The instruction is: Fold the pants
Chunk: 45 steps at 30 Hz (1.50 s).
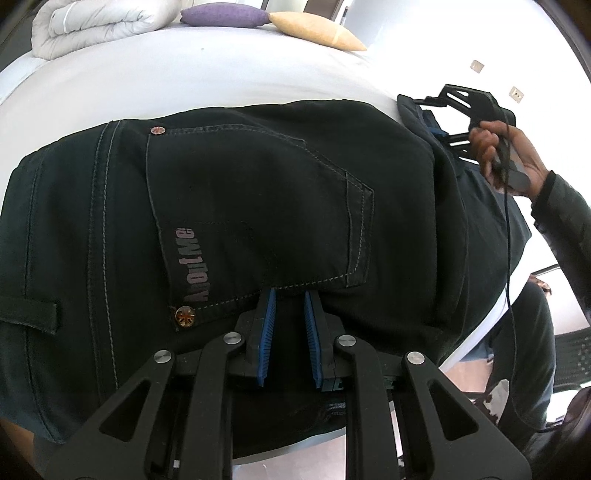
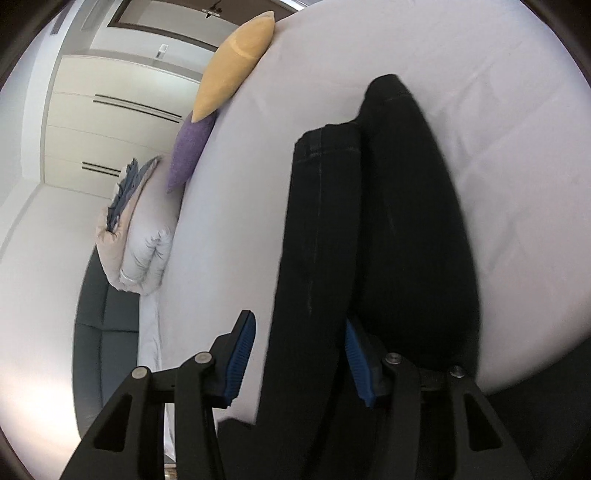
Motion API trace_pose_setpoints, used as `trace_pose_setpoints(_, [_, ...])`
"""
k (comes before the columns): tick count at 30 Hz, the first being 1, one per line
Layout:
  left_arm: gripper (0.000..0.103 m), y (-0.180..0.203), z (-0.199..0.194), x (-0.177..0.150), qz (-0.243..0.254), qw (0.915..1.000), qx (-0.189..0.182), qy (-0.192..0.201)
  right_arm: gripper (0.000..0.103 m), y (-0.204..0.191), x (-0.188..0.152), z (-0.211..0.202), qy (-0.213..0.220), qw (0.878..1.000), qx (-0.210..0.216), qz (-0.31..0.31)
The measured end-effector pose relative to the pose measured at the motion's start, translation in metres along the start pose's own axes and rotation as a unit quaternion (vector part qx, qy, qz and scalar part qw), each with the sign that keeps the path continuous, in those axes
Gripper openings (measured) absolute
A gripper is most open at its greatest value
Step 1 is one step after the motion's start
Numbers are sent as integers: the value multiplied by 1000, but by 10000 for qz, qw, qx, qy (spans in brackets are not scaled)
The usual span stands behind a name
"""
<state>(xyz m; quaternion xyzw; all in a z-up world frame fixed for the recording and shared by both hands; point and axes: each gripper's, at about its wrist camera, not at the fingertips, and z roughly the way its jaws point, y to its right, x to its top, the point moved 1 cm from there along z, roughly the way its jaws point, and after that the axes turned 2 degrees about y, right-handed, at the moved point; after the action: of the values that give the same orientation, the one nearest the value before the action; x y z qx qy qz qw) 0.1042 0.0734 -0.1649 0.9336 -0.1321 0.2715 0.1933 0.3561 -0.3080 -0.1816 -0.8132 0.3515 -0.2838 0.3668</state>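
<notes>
Dark blue-black jeans point(image 1: 258, 206) lie on a white bed point(image 1: 184, 81), back pocket with a printed logo facing up. My left gripper point(image 1: 290, 295) rests low at the pocket's near edge, its blue pads point(image 1: 267, 325) a little apart with a fold of denim over the tips; what it holds is unclear. My right gripper point(image 2: 299, 332) is open, with the folded trouser legs point(image 2: 369, 229) hanging between its blue pads point(image 2: 242, 350). The right gripper also shows in the left wrist view point(image 1: 461, 110), held by a hand at the legs' end.
A purple cushion point(image 1: 225, 16) and a yellow cushion point(image 1: 317, 31) lie at the far side of the bed, beside a rolled white duvet point(image 1: 92, 26). White wardrobe doors point(image 2: 110, 110) stand beyond. The bed's edge point(image 1: 480, 332) drops off at the right, by a dark chair point(image 1: 576, 354).
</notes>
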Motion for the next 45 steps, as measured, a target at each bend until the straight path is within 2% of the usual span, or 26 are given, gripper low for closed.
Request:
trace_pose_setpoints(2, [16,-1,0,1,-12,10000,-10,-11,52,7,4,5,30,9996,190,184])
trace_pose_setpoints(4, [16,-2,-1,1,-26,10000,-14,-27,46,11,12,7,130,9991,260,312])
trace_pose_setpoints(5, [16,-2,0,2,-24,10000,-15,-36,35,11,14,7,149,9991,245,313])
trace_pose_setpoints(6, [16,-2,-1,3,-27,10000,-12,-45,20,11,18,9,140,9993,203,288])
trace_pose_setpoints(7, [16,-2,0,3,-27,10000,-6,-52,11,12,19,9,141,9995,150,258])
trace_pose_setpoints(9, [16,-2,0,4,-21,10000,4,-59,7,11,22,2,250,9996,54,147])
trace_pose_setpoints(11, [16,-1,0,4,-14,10000,19,-65,5,7,23,-24,538,9984,174,8])
trace_pose_setpoints(15, [16,1,0,4,40,10000,51,-74,5,5,34,-100,1188,9918,451,-126])
trace_pose_setpoints(17, [16,2,0,4,49,9999,64,-63,5,9,35,-151,1555,9859,580,-210])
trace_pose_setpoints(20, [16,3,-1,3,47,9999,91,-26,4,34,21,-225,2047,9764,640,-271])
trace_pose_setpoints(22, [16,5,-1,2,49,9999,107,-10,4,70,6,-267,2307,9712,586,-38])
trace_pose_setpoints(25, [16,7,-2,1,77,9999,148,-16,4,129,-22,-299,2488,9667,362,479])
trace_pose_setpoints(28, [16,11,-1,0,116,9997,228,-37,5,185,-51,-310,2440,9640,166,1045])
trace_pose_setpoints(31, [16,14,-1,1,155,9994,290,-58,9,213,-69,-312,2467,9583,202,1426])
trace_pose_setpoints(32, [16,16,-1,1,158,9994,312,-59,8,221,-74,-311,2480,9555,336,1560])
trace_pose_setpoints(34, [16,19,-1,1,167,9992,358,-51,20,222,-71,-308,2490,9514,669,1686])
trace_pose_setpoints(36, [16,21,0,1,157,9991,402,-35,45,216,-65,-308,2510,9515,816,1583])
trace_pose_setpoints(38, [16,23,0,1,147,9989,445,-19,54,206,-56,-308,2564,9529,775,1426])
trace_pose_setpoints(41, [16,28,-1,1,170,9986,490,-26,53,196,-39,-297,2538,9545,646,1427])
trace_pose_setpoints(43, [16,29,-1,0,183,9985,518,-31,48,194,-28,-290,2458,9562,565,1483])
trace_pose_setpoints(44, [16,31,0,0,183,9984,533,-30,33,191,-24,-286,2406,9585,522,1439])
trace_pose_setpoints(45, [16,32,0,0,177,9984,541,-29,14,195,-27,-285,2310,9621,483,1368])
